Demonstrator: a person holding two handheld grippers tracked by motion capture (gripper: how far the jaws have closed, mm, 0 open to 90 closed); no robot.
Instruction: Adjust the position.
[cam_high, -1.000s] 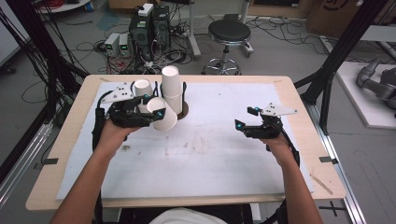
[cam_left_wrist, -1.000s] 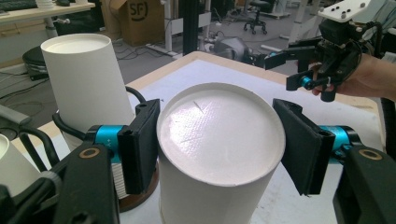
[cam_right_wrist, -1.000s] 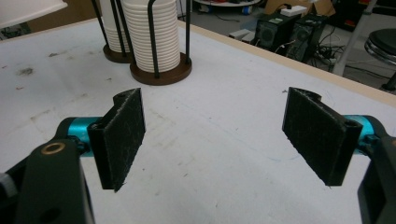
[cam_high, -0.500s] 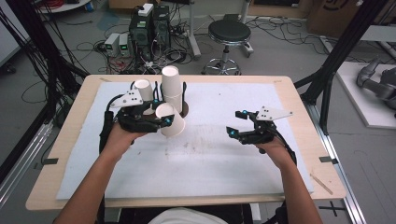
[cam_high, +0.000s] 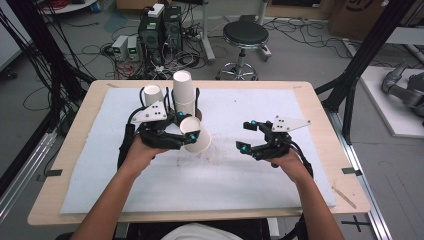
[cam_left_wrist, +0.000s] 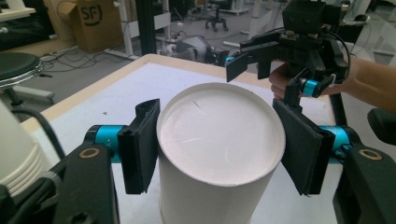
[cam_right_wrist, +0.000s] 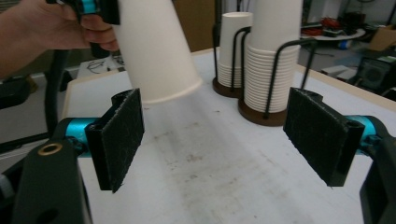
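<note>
Now the left hand-held gripper (cam_left_wrist: 219, 144) clamps the paper cup (cam_left_wrist: 219, 140) between its pads, bottom foremost.

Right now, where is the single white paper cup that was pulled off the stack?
In the high view the white paper cup is clamped upside down in the left tongs, held above the white mat just in front of the tall cup stack, left of centre.

One camera sat high up and looked down on the whole counter (cam_high: 250, 190) from the person's side. Two more cameras rode low, each very close behind a tool's black jaws. They faced each other across the counter. All three saw the same paper cup (cam_high: 196, 135) (cam_left_wrist: 219, 140) (cam_right_wrist: 154, 51).
</note>
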